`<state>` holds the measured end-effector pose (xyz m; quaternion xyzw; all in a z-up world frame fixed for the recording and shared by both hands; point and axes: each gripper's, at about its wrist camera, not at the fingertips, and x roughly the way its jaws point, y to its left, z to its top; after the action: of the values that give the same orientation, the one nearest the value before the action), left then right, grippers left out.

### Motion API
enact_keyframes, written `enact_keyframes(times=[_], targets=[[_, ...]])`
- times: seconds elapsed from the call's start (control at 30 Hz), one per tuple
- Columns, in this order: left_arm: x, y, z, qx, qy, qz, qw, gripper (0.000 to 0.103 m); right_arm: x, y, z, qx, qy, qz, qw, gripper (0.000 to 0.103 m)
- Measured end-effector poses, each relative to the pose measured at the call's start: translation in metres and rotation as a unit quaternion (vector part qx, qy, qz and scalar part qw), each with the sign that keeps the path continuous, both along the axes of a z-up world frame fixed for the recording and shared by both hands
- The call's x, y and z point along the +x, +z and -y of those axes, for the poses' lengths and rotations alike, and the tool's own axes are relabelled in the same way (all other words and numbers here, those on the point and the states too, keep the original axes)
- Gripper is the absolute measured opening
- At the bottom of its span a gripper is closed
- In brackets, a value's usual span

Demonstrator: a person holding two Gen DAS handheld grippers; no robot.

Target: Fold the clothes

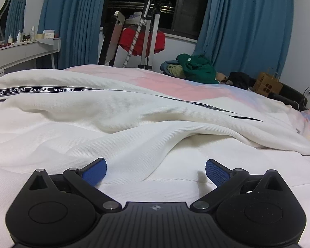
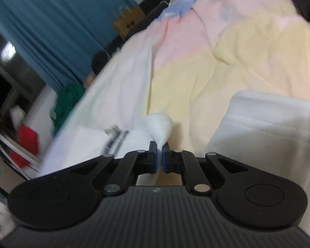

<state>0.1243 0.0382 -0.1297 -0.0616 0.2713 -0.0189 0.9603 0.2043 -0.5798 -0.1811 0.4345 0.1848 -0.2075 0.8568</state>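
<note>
While the left wrist view sits steady and sharp, the right wrist view is tilted and smeared with blur, and only there do I see a grip: the right gripper [image 2: 159, 155] has its blue pads pinched together on a bunched fold of the white garment [image 2: 157, 129], which puffs out just past the fingertips at the centre of the frame. A second pale cloth [image 2: 268, 136] lies at the right edge of that view, apart from the pinched fold.

From the left side the white garment [image 1: 117, 119] spreads across the whole middle of the frame, rumpled, its black printed stripe [image 1: 41, 90] running from the left edge toward the right. The left gripper [image 1: 156, 170] hangs low over it with its jaws standing wide apart, nothing between them.

Everything rests on a bed with a pastel quilt [image 2: 237, 47] of pink, yellow and blue patches. Blue curtains [image 1: 248, 26] frame a dark window [image 1: 188, 4] at the top. A dressing table [image 1: 24, 49] with bottles stands at the upper left, a metal rack [image 1: 148, 37] with red cloth at top centre, a heap of green clothing [image 1: 198, 68] and a brown paper bag [image 1: 267, 84] at the right.
</note>
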Motion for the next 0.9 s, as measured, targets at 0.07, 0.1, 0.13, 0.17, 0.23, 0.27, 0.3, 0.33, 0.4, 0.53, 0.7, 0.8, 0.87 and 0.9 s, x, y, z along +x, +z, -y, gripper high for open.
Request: enact_keyframes(times=[0.07, 0.1, 0.13, 0.17, 0.23, 0.27, 0.3, 0.33, 0.4, 0.53, 0.7, 0.8, 0.87, 0.9], targets=[[0.0, 0.003, 0.002, 0.002, -0.001, 0.0, 1.0, 0.103, -0.003, 0.014, -0.002, -0.005, -0.001, 0.021, 1.0, 0.006], [-0.001, 0.004, 0.003, 0.002, -0.002, 0.0, 1.0, 0.103, -0.005, 0.02, -0.003, -0.01, -0.002, 0.029, 1.0, 0.006], [-0.002, 0.006, 0.004, 0.0, -0.003, 0.0, 1.0, 0.103, -0.008, 0.023, -0.002, -0.013, -0.005, 0.032, 0.999, 0.006], [-0.002, 0.007, 0.004, -0.001, -0.004, 0.001, 1.0, 0.103, -0.01, 0.027, -0.001, -0.016, -0.009, 0.035, 0.999, 0.006], [-0.003, 0.008, 0.006, -0.001, -0.009, 0.002, 1.0, 0.103, -0.016, 0.023, 0.004, -0.016, -0.016, 0.021, 1.0, 0.006], [-0.003, 0.008, 0.008, 0.0, -0.011, 0.002, 0.9999, 0.103, -0.018, 0.014, 0.008, -0.015, -0.018, 0.003, 1.0, 0.006], [-0.004, 0.008, 0.009, 0.001, -0.013, 0.002, 0.9999, 0.103, -0.019, 0.005, 0.012, -0.013, -0.019, -0.015, 1.0, 0.006], [-0.004, 0.007, 0.01, 0.005, -0.016, 0.002, 0.9999, 0.103, -0.021, -0.003, 0.014, -0.012, -0.019, -0.029, 0.999, 0.006], [-0.004, 0.004, 0.013, 0.012, -0.019, 0.001, 0.9998, 0.103, -0.021, -0.012, 0.015, -0.013, -0.012, -0.038, 0.999, 0.006], [-0.003, 0.002, 0.014, 0.013, -0.02, -0.002, 0.9997, 0.103, -0.022, 0.0, 0.003, -0.038, 0.003, -0.052, 0.998, 0.01], [-0.008, 0.006, 0.015, 0.009, -0.022, 0.001, 0.9997, 0.103, -0.04, 0.02, -0.013, -0.056, 0.024, -0.082, 0.995, 0.024], [-0.014, 0.01, 0.016, 0.005, -0.023, 0.003, 0.9997, 0.103, -0.056, 0.042, -0.03, -0.063, 0.032, -0.085, 0.994, 0.046], [-0.019, 0.014, 0.016, -0.002, -0.025, 0.005, 0.9997, 0.103, -0.07, 0.059, -0.044, -0.068, 0.037, -0.083, 0.994, 0.06], [-0.022, 0.016, 0.016, -0.005, -0.025, 0.008, 0.9996, 0.103, -0.078, 0.068, -0.053, -0.068, 0.043, -0.082, 0.993, 0.062]])
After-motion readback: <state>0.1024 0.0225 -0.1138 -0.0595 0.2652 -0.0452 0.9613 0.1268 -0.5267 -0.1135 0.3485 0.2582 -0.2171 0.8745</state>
